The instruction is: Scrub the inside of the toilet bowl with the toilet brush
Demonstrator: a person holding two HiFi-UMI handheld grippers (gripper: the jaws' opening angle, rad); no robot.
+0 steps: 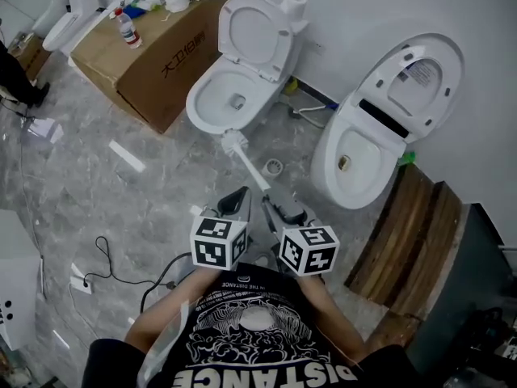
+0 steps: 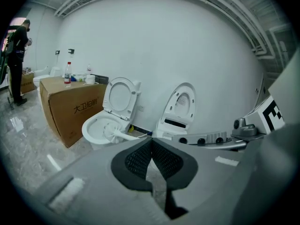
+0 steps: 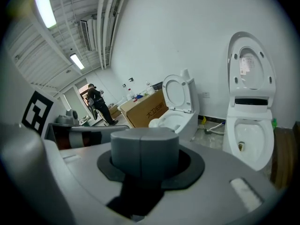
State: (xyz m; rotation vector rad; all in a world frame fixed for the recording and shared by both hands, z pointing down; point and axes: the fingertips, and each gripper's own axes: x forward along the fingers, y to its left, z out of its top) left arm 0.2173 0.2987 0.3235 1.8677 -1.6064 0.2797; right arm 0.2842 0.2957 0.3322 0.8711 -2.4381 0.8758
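A white toilet stands with its lid up, next to a cardboard box. The white toilet brush has its head at the bowl's front rim, and its handle slants back toward me. My right gripper is shut on the handle's near end. In the right gripper view the shut gripper hides most of the brush, and the toilet lies beyond. My left gripper hangs beside it, shut on nothing. The left gripper view shows this gripper with its mesh pads meeting, and the brush at the bowl.
A second toilet with its lid raised stands to the right, with wooden planks beyond it. The cardboard box carries a bottle and clutter. A floor drain lies between the toilets. A cable trails on the floor at left. A person stands far left.
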